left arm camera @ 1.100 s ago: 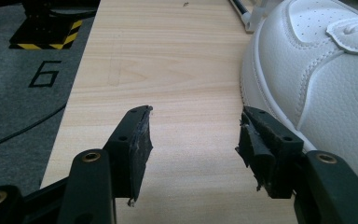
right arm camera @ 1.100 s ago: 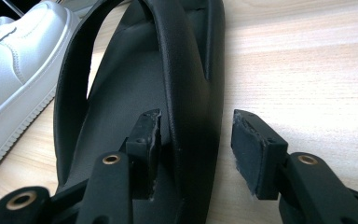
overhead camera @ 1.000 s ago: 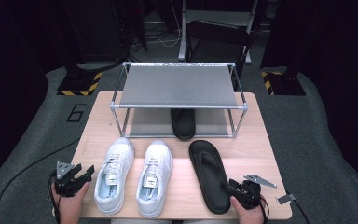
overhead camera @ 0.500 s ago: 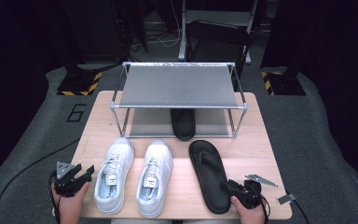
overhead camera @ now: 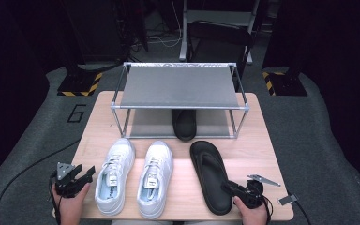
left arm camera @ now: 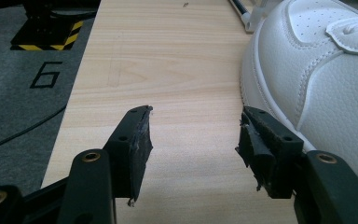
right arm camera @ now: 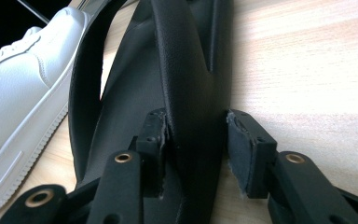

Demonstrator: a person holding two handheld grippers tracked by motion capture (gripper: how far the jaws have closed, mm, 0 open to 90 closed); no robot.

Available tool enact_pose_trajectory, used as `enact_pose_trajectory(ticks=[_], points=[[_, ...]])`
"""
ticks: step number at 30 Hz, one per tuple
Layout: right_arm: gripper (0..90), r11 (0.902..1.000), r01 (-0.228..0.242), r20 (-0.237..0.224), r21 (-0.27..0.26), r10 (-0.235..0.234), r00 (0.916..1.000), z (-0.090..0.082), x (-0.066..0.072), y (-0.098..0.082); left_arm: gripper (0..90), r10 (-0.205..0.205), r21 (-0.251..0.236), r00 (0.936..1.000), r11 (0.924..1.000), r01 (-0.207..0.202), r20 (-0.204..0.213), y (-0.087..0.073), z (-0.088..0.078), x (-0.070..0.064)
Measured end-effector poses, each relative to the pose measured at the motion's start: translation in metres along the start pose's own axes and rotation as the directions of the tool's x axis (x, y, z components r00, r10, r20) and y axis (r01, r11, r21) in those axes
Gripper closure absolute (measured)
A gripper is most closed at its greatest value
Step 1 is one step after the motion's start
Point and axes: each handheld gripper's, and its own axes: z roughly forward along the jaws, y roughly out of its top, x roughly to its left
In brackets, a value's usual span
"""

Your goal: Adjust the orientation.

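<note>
"Where is the black sandal (overhead camera: 211,176)?"

"Flat on the wooden surface (overhead camera: 262,150), just beside the white shoes (overhead camera: 136,178). Its twin (overhead camera: 184,123) lies under the metal rack (overhead camera: 180,89)."

"What is the right gripper (overhead camera: 232,188) doing?"

"It sits at the heel end. Its jaws are apart, one on each side of the sandal's edge. I cannot tell if they squeeze it yet."

"And the left gripper (overhead camera: 82,177)?"

"Its jaws are wide, with nothing between them. It rests by the outer white shoe (left arm camera: 317,79)."

"Will the sandal be hard to lift?"

"I think it is light and bendy, like rubber. Held by the heel, the toe may droop. The rim looks like a good spot to pinch."
</note>
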Motion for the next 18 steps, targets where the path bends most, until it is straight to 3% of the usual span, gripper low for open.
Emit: enact_pose_trajectory(ticks=[18], points=[[64.0, 0.9968, -0.074, -0.014, -0.031, 0.073, 0.9972, -0.0005, -0.0022, -0.0028, 43.1, 0.004, -0.011, 1.0000, 0.9999, -0.004, -0.005, -0.0001, 0.0013, 0.0003]])
